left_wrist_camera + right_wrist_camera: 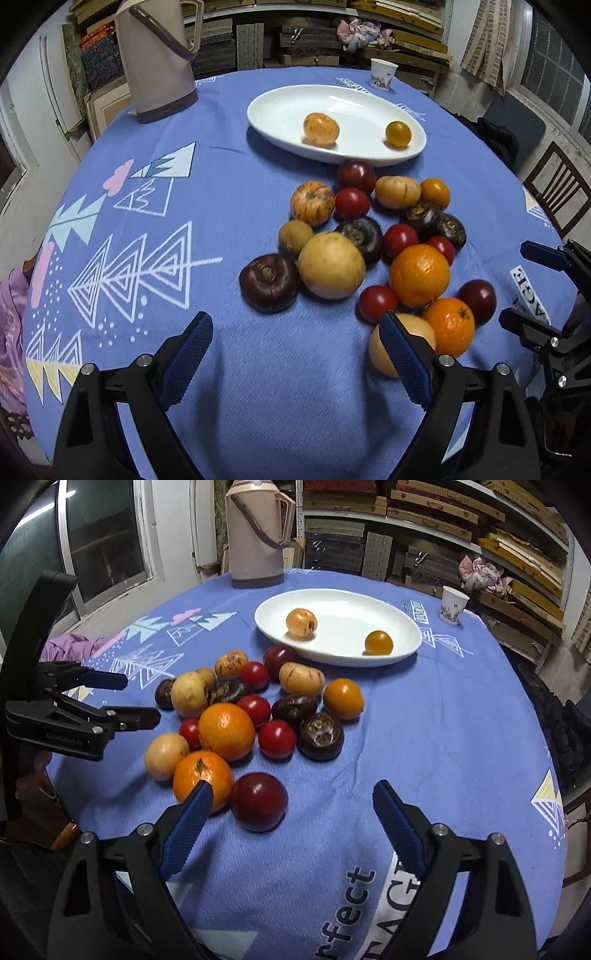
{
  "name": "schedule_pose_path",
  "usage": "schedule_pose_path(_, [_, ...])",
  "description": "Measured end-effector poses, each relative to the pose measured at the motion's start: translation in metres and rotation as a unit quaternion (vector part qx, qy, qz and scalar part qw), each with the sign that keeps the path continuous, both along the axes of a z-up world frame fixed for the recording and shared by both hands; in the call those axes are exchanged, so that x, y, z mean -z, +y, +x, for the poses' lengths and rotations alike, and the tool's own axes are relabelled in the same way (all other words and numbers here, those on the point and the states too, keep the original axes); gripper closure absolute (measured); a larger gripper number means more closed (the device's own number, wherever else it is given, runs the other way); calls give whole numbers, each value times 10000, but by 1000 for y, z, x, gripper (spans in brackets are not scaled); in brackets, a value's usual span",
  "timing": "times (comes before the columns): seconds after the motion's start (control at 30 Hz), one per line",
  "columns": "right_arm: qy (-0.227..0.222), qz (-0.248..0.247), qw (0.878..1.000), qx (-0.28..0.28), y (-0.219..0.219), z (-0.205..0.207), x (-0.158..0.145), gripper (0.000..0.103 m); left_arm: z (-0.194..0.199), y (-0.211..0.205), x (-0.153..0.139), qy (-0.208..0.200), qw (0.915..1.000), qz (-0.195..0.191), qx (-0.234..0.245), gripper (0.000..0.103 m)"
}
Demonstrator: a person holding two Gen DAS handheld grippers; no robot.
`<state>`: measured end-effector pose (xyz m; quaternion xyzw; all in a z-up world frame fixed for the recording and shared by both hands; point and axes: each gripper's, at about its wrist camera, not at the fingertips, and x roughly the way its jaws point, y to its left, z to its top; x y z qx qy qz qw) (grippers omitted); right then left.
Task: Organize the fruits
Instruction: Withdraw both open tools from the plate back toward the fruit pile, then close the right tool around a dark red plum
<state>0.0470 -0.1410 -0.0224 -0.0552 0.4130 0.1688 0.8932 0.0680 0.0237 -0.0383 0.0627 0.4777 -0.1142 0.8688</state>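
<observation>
The fruit pile sits mid-table, well clear of the tablecloth edges; two fruits lie in the white dish behind. Left gripper and right gripper hover, jaws apart, empty, over bare cloth

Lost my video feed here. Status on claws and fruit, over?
Left claw and right claw open, empty. Two fruits on white plate; pile on cloth. Dark red fruit nearest right claw, path clear.
</observation>
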Motion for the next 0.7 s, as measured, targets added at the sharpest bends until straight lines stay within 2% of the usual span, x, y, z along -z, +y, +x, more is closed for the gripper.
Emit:
schedule_pose_path(0.17, [148, -156, 9997, -108, 3, 3, 8, 27, -1, 6, 2, 33, 10000, -14, -45, 11])
schedule_pose_path(0.47, [326, -154, 9991, -220, 11, 11, 21, 28, 0, 7, 1, 43, 10000, -39, -24, 11])
schedule_pose_path(0.7, [390, 28, 9991, -177, 7, 16, 24, 28, 2, 8, 3, 90, 9999, -36, -34, 11])
